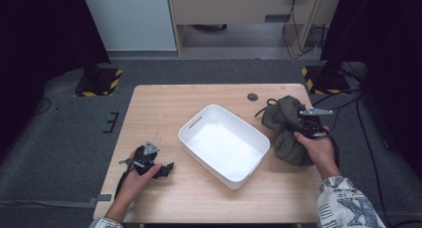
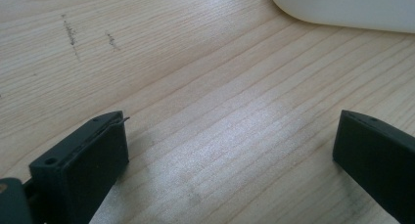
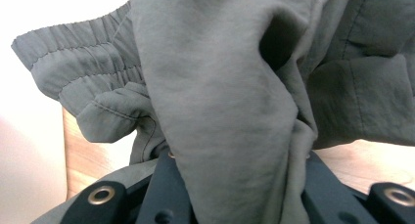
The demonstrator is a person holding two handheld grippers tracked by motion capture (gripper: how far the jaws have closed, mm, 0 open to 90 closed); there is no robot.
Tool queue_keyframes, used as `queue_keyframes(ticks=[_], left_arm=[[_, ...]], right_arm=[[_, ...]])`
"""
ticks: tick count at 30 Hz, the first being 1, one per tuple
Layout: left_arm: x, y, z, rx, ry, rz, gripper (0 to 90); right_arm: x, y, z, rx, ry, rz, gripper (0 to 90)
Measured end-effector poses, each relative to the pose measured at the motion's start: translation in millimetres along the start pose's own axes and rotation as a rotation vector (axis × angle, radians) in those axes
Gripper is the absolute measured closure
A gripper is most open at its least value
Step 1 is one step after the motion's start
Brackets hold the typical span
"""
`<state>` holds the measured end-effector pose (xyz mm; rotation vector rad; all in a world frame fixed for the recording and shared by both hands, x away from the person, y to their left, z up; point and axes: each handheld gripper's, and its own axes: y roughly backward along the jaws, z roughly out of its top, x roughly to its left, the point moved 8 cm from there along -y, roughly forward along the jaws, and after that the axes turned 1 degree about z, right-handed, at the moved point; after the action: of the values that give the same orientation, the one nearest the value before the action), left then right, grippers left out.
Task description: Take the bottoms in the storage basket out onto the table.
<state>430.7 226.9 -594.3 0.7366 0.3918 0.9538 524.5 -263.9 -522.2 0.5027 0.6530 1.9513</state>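
In the high view, the left gripper [image 1: 166,169] lies low at the lower left of the wooden table [image 1: 164,106], held in the person's left hand [image 1: 137,180], its tips pointing right toward the white bin [image 1: 224,143]. The left gripper view looks along its two black jaws, which stand wide apart at the lower left and lower right of the frame with nothing but bare wood grain between them; a curved corner of the white bin [image 2: 342,9] sits at the upper right of that frame, near but not touching the jaws.

The white bin sits at the middle of the high view, turned at an angle to the table edges, a slot handle in its upper left wall. A small dark round cap [image 1: 253,96] is set into the table just above and right of it.

At the right of the high view, the olive-green garment [image 1: 286,133] is bunched in a heap on the table just beside the bin's right side, a black drawstring [image 1: 266,106] looping from its upper left. The right gripper [image 1: 304,126] sits against the heap, held by the right hand [image 1: 318,151]. In the right gripper view, a thick fold of the olive-green garment [image 3: 220,111] runs down between the jaws, which are closed on the cloth; an elastic waistband [image 3: 83,72] hangs at the left of that frame.
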Motion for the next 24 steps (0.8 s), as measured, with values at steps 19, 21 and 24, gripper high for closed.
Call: queue_keyframes(ticks=[19, 21, 24], left_arm=[[-0.3, 0.0, 0.1, 0.000, 0.000, 0.001, 0.0], [-0.3, -0.1, 0.1, 0.000, 0.000, 0.001, 0.0], [-0.3, 0.0, 0.1, 0.001, 0.000, 0.001, 0.0]], right_arm=[[14.0, -24.5, -8.9, 0.020, -0.028, -0.022, 33.2], [15.9, -19.0, -4.4, 0.004, -0.028, -0.022, 25.3], [16.9, -7.7, 3.4, -0.041, -0.029, -0.031, 20.4]])
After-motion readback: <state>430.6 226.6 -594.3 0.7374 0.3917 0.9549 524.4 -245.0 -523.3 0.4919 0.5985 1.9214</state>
